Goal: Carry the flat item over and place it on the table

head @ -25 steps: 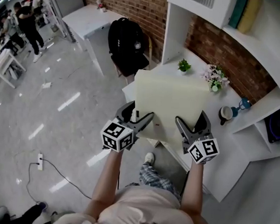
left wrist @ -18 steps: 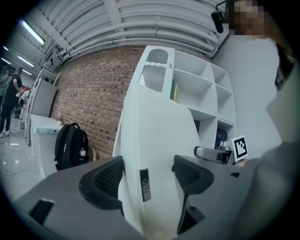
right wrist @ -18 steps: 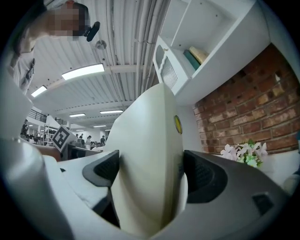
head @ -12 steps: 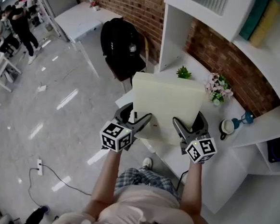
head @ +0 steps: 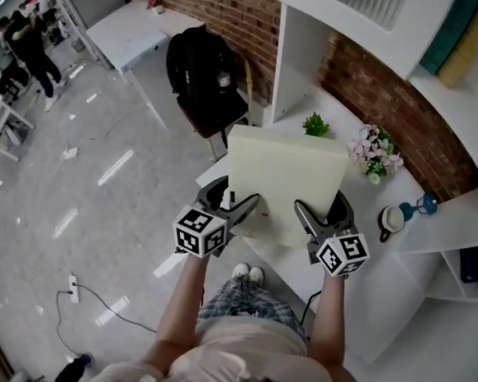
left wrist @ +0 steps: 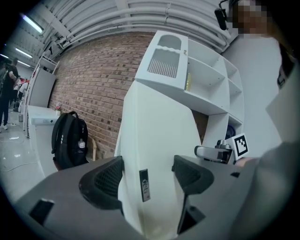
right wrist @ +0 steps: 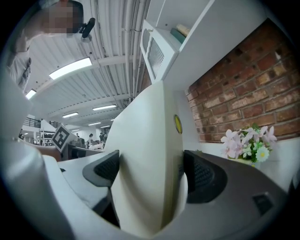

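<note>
A flat pale cream board (head: 284, 181) is held up over the near corner of the white table (head: 348, 273). My left gripper (head: 231, 205) is shut on the board's near left edge, and my right gripper (head: 319, 219) is shut on its near right edge. In the left gripper view the board (left wrist: 157, 140) stands between both jaws, with a small dark label on its edge. The right gripper view shows the board (right wrist: 147, 164) pinched between the pads, a yellow sticker on its rim. The board hides the table surface under it.
On the table's far side stand a small green plant (head: 315, 124), a pink flower pot (head: 376, 153) and a cup (head: 389, 218). A black backpack (head: 201, 68) rests on a chair to the left. White shelves (head: 444, 103) rise behind the table. People stand far left.
The person has stepped closer to the table, carrying the board forward over its near corner. Both grippers keep the same hold on the board.
</note>
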`<state>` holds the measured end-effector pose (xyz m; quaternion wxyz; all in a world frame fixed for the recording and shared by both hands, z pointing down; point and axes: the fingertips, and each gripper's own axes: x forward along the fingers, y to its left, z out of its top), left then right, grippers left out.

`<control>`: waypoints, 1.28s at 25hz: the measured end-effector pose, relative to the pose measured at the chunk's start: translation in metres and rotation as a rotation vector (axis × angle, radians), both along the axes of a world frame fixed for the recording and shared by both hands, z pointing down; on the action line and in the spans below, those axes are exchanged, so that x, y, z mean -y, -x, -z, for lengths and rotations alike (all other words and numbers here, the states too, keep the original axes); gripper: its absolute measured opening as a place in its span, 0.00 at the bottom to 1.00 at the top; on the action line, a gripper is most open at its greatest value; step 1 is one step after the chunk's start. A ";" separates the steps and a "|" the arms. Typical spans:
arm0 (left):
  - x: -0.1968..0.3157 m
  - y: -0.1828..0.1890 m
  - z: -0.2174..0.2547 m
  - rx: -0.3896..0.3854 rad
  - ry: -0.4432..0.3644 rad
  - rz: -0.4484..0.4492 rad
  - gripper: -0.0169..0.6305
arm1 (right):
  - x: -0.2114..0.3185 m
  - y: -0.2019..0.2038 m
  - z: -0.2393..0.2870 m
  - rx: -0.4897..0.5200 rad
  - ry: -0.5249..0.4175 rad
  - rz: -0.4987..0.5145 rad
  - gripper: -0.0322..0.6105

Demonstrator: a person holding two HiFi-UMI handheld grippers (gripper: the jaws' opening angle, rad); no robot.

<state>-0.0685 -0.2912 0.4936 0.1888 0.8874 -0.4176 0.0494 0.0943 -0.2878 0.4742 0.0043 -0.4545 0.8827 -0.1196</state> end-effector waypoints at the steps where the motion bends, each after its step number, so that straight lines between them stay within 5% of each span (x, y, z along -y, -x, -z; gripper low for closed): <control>1: 0.003 0.000 -0.003 0.000 0.008 -0.004 0.55 | 0.002 0.001 -0.003 -0.003 0.008 -0.003 0.74; 32: 0.062 -0.013 -0.093 0.005 0.229 -0.038 0.55 | 0.055 -0.016 -0.107 0.087 0.350 -0.109 0.73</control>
